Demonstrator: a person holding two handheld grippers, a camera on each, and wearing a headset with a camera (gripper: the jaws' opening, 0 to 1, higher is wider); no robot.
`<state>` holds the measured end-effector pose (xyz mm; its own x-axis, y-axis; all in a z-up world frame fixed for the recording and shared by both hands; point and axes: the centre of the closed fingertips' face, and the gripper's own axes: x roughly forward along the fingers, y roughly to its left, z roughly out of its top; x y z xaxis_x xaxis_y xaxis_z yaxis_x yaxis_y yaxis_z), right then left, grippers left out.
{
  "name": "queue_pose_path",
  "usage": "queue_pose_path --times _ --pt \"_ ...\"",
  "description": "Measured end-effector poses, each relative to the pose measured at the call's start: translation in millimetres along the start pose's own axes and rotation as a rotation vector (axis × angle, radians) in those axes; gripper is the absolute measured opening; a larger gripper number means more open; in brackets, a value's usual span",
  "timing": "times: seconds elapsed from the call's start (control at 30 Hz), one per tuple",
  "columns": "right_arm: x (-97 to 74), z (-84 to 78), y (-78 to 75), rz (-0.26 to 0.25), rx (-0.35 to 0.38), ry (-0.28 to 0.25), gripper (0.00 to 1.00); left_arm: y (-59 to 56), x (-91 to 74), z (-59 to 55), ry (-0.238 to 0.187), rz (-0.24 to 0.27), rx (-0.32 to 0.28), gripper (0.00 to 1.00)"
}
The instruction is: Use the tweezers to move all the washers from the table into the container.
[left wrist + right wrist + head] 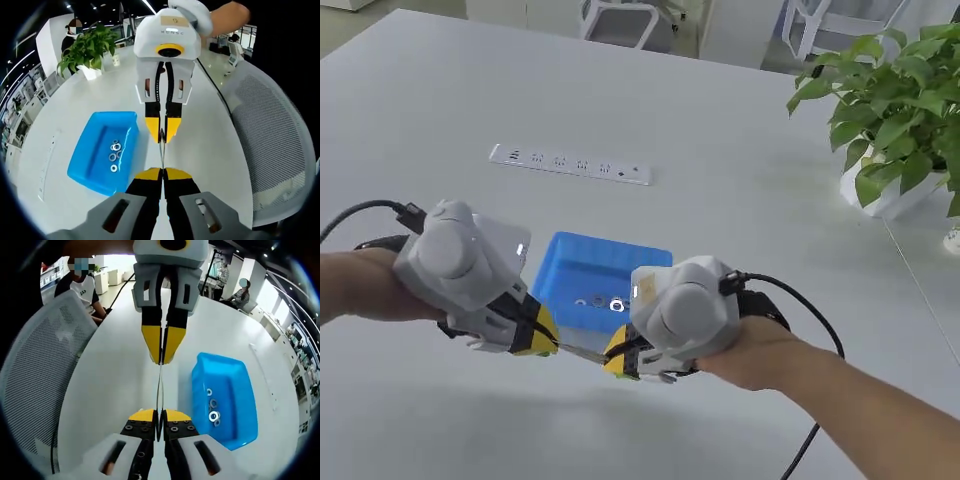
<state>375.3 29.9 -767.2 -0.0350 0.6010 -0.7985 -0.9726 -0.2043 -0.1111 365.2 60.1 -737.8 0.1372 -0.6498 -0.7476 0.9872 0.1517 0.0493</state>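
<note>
White table (740, 200) | your left tool (162, 173) and right tool (159, 416) each clamp one end of the tweezers (161, 150) | container (95, 150) holding washers (115, 155) lies alongside, on their far side from you.

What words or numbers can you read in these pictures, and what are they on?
No text is clear enough to quote.
Tan label and tiny print below it, on the white body of the right gripper: too blurred to read.
Long white power strip on the table: small marks by its sockets, too small to read.
Blue plastic container and thin metal tweezers: no writing visible.
</note>
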Motion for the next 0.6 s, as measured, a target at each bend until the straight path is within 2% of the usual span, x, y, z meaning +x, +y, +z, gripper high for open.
queue_pose_path --times 0.2,0.33,0.6 --pt "3.2 -4.7 1.7 0.006 0.012 0.013 0.05 -0.1 8.7 -8.3 0.031 -0.009 -0.007 0.05" --pt "6.7 -7.6 3.4 0.011 0.018 0.023 0.05 -1.7 17.1 -18.2 0.07 -0.024 -0.01 0.05" --pt "16.8 -12.9 11.1 0.032 0.027 0.047 0.06 -3.8 30.1 -34.3 0.11 -0.04 -0.034 0.05"
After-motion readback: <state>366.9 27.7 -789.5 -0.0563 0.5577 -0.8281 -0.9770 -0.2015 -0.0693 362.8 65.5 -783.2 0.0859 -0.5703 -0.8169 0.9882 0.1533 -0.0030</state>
